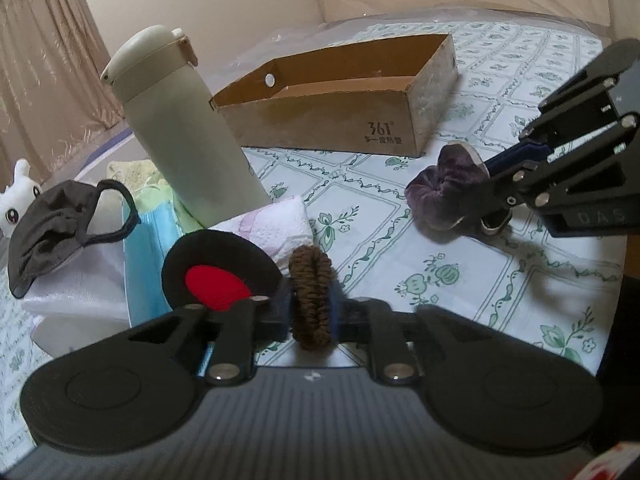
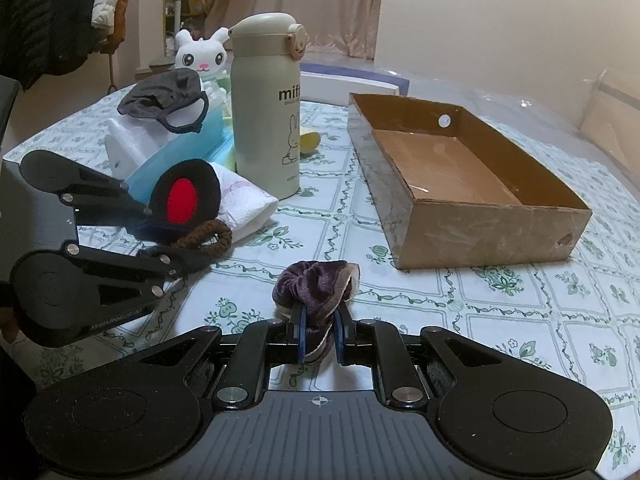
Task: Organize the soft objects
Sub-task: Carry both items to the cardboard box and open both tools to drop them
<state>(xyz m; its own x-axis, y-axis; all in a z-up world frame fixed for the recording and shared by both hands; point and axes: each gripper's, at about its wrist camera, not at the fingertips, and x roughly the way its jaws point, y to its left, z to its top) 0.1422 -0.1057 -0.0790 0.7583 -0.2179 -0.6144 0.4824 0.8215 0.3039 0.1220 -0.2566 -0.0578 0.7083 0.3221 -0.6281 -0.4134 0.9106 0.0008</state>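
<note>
My left gripper is shut on a brown knitted hair tie, which also shows in the right wrist view just above the table. A black round pad with a red centre sits against its left finger. My right gripper is shut on a purple velvet scrunchie, low over the tablecloth; in the left wrist view the scrunchie hangs at that gripper's tip. An open, empty cardboard box stands behind and right of it.
A beige thermos bottle stands mid-table. Left of it lie a dark face mask on white and blue packets, a folded paper towel, and a white plush rabbit. The floral tablecloth covers the table.
</note>
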